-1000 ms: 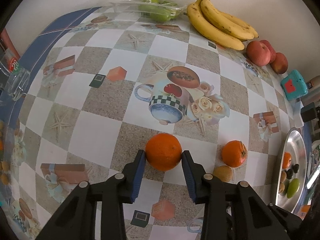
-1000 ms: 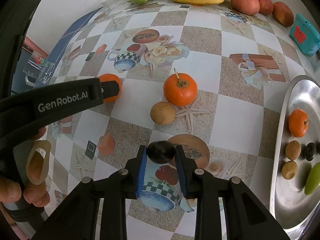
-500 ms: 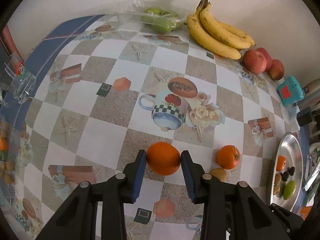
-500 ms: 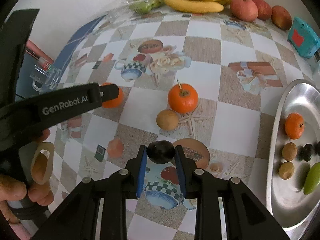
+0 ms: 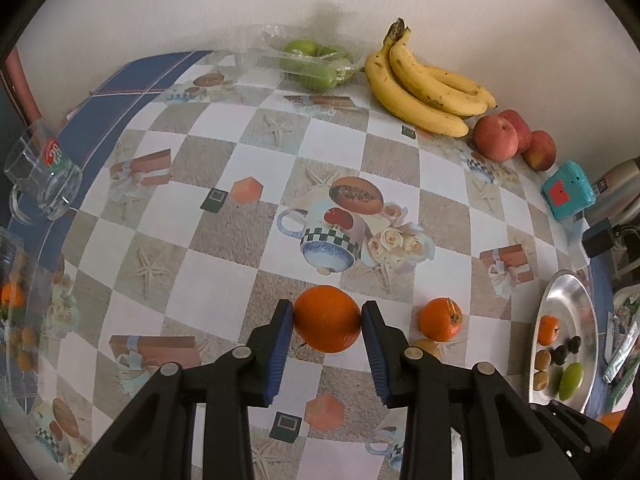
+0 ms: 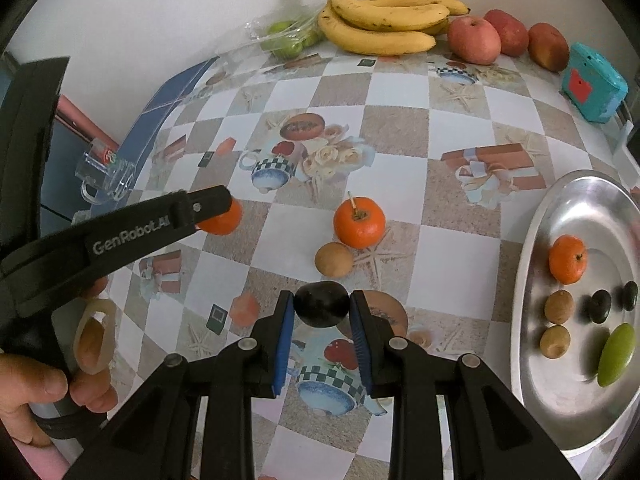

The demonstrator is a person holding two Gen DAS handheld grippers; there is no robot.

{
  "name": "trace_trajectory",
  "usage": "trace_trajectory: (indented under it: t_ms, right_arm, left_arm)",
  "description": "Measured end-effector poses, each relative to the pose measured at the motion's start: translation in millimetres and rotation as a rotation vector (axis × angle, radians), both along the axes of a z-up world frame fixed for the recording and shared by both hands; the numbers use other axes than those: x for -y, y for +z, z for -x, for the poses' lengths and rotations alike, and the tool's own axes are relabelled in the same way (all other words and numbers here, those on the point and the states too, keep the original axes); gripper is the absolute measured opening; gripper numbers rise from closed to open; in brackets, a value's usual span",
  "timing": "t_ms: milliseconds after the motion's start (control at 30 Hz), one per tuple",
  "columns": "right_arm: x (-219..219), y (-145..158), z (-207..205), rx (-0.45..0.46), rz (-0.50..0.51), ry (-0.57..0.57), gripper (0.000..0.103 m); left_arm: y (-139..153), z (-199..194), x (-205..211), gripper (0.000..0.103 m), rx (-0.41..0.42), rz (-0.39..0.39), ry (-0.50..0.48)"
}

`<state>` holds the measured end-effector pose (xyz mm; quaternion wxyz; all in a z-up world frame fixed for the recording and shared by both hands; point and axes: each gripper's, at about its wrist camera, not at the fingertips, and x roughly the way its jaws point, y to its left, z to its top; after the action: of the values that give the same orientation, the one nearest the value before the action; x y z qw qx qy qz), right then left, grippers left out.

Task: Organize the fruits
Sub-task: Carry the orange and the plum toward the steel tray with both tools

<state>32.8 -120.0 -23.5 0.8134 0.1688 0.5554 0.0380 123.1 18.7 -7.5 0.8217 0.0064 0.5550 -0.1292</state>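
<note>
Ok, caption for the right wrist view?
Right gripper jaws clamp a dark plum above the checkered tablecloth, beside the steel tray.

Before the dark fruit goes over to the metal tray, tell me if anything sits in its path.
Nothing visible does. The right gripper holds the dark fruit, and the patterned cloth between it and the metal tray looks bare. The stemmed orange and brown fruit lie farther back, off that line.

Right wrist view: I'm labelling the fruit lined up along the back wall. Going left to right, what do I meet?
bag of green fruit → bananas → three red apples → teal box
</note>
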Motion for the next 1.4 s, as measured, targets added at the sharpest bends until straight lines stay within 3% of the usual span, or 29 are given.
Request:
trace_trajectory:
  t_ms: [300, 700, 1400]
  right_arm:
    - [35, 6, 8, 0.012, -0.021, -0.098, 0.029]
    - [112, 14, 37, 0.038, -0.03, -0.335, 0.029]
    - [218, 17, 110, 0.029, 0.039, -0.7, 0.029]
  left_arm:
    - [13, 7, 6, 0.037, 0.029, 0.025, -0.019]
    - [30, 26, 33, 0.037, 0.085, 0.024, -0.096]
    - [33, 110, 154, 0.037, 0.11, 0.036, -0.461]
